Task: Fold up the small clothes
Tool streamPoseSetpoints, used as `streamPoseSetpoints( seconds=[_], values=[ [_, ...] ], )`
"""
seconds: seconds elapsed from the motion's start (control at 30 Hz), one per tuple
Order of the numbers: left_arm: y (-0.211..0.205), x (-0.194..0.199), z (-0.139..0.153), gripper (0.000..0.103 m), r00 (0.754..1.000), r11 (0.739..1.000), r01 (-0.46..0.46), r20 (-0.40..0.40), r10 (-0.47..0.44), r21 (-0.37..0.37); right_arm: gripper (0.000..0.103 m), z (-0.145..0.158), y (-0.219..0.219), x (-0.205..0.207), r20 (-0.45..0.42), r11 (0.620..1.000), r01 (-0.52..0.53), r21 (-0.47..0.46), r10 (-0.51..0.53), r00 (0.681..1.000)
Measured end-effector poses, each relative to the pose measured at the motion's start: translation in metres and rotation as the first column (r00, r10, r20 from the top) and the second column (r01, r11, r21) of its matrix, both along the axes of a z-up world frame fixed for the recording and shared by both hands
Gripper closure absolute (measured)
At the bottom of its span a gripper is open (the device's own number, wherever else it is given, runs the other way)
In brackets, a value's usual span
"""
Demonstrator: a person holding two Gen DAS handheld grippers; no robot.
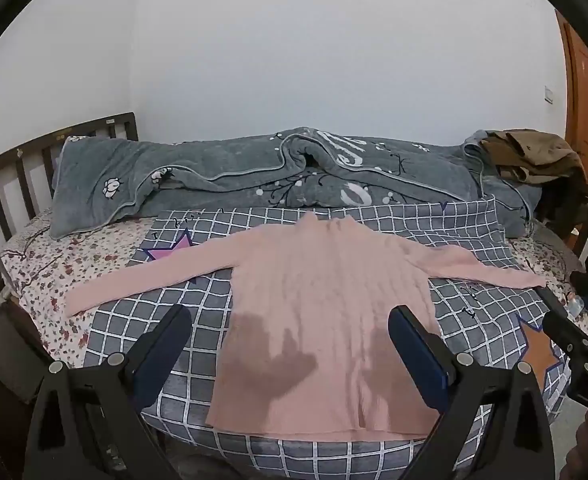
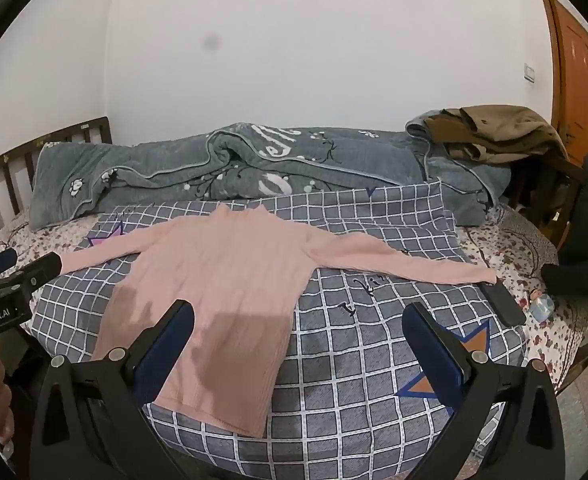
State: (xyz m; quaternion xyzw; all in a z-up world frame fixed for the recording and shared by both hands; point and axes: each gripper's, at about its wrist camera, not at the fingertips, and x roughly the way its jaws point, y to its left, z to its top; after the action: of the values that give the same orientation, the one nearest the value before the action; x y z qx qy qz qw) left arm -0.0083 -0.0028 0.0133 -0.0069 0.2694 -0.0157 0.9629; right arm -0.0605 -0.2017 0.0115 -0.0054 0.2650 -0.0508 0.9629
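Note:
A pink long-sleeved ribbed sweater (image 1: 326,292) lies flat, front up, on a grey checked cover (image 1: 470,312), both sleeves spread sideways. My left gripper (image 1: 289,320) hovers open above the sweater's lower half, with nothing between its fingers. In the right wrist view the sweater (image 2: 221,280) lies left of centre. My right gripper (image 2: 298,314) is open over the sweater's right hem edge and the bare cover (image 2: 374,340). Each gripper shows at the edge of the other's view: the right gripper (image 1: 566,308) near the right sleeve cuff, the left gripper (image 2: 33,260) near the left sleeve.
A rumpled grey quilt (image 1: 253,176) lies along the wall side of the bed, with brown clothes (image 1: 534,152) piled at its right end. A dark wooden headboard (image 1: 21,168) stands at the left. A flat black object (image 2: 502,304) and a small packet (image 2: 542,306) lie beyond the right cuff.

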Motion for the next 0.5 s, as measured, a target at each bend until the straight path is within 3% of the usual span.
streamPoseSetpoints(
  seconds=[0.5],
  values=[
    [0.0005,0.0005,0.001,0.003,1.0,1.0,0.005,-0.005,-0.005,-0.018,0.001,0.003,-0.0051,-0.0032,0.012,1.0,0.007,0.022,-0.007,1.0]
  ],
)
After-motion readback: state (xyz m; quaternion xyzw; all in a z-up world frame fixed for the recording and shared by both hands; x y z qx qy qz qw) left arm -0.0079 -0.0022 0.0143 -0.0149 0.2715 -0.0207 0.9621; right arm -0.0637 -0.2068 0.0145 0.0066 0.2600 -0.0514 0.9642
